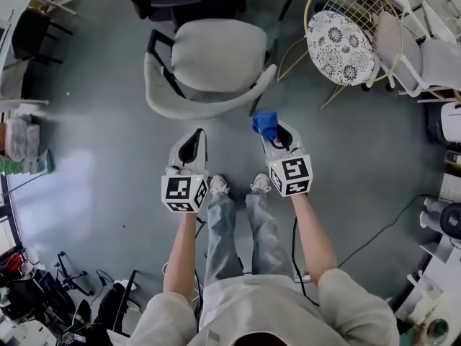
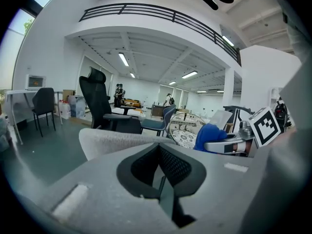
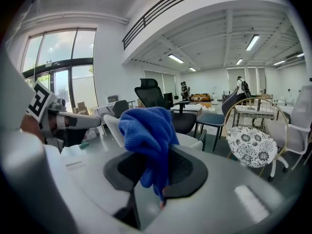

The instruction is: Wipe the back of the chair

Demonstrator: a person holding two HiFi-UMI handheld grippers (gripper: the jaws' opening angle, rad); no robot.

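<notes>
Right gripper (image 1: 272, 128) clamped on blue cloth (image 1: 265, 123); cloth bunched over jaws, tail hanging down between them. Left gripper (image 1: 194, 134) level with it on its left, jaws pressed together, nothing between. Pale grey chair (image 1: 220, 52) straight ahead of both grippers; its curved back (image 1: 205, 110) is nearest part, just beyond gripper tips, clear of cloth. Wire chair with patterned cushion (image 1: 338, 38) ahead, off to right of right gripper. Person's shoes (image 1: 218, 185) behind grippers on grey floor (image 1: 94, 157)
</notes>
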